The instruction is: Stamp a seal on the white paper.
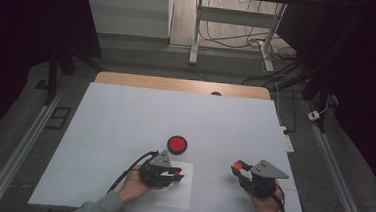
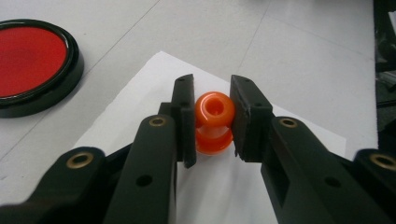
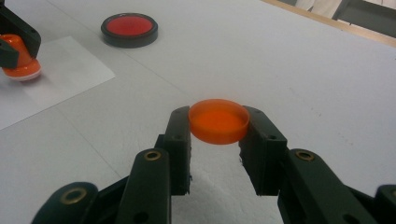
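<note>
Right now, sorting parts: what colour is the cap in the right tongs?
Orange cap; clearest in right gripper view.

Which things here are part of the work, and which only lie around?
In use: orange stamp in the left gripper; orange cap in the right gripper; white paper; red ink pad.
Lying about: white power strip; cables on the floor.

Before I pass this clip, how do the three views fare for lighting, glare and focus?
High view: dim, with black corners, though the red pad and the table read clearly. Left gripper view: bright, the stamp is sharp and its top glossy, and the near arms of the claw are soft. Right gripper view: even light, the cap is crisp, and the far table edge is slightly blurred.
</note>
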A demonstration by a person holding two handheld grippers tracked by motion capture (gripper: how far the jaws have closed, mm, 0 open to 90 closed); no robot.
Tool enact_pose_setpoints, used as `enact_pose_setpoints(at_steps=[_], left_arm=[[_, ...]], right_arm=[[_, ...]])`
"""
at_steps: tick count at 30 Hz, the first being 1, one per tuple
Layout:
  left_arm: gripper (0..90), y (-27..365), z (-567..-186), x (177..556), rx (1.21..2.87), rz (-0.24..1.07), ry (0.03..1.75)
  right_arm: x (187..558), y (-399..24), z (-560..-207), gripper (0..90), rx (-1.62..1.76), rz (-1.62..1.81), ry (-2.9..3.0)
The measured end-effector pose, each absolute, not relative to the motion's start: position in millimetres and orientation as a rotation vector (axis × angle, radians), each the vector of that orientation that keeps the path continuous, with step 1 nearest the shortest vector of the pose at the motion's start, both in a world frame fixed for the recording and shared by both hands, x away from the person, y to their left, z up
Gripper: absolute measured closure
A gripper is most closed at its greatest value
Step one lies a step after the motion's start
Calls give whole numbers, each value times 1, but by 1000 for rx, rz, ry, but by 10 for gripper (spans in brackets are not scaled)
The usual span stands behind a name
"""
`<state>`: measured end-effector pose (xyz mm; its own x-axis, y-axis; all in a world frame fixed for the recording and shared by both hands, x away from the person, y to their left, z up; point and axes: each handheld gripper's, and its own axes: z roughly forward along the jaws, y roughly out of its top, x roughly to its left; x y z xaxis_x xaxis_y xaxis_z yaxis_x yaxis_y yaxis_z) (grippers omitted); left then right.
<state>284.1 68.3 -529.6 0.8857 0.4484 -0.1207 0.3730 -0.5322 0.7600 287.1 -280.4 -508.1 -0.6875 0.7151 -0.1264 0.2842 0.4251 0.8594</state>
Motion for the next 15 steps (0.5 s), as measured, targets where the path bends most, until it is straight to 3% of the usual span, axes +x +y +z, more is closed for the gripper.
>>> enact_pose_setpoints(at_steps=[15], left_arm=[[722,65,-537,272,2212,247,557]], right_arm=[[287,-281,-507,644,845,1195,2198]])
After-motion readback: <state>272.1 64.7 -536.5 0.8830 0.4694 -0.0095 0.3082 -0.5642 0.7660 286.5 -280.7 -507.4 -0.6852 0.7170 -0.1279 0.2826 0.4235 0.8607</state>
